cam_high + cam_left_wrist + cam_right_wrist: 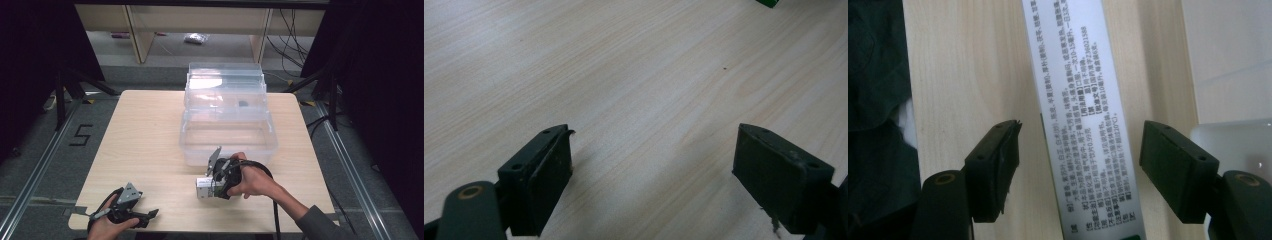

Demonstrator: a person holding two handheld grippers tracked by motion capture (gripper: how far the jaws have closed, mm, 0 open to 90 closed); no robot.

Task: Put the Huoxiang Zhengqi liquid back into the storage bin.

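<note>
The right claw (1078,175), jaws apart, straddles a white rectangular carton (1078,100) printed with small Chinese text on the pale wooden table (150,135), while the left claw (654,175) gapes empty.

Premises appear to be a lab or recording bay rather than a home. A light wooden table (150,150) stands on grey carpet (30,150), flanked by black curtains (30,50) at the left and right of the frame. Metal floor rails (345,165) run past both sides. A taped numeral "5" (80,135) marks the floor at left. Loose cables (290,40) trail at upper right beneath plain wooden furniture (140,30).
</note>
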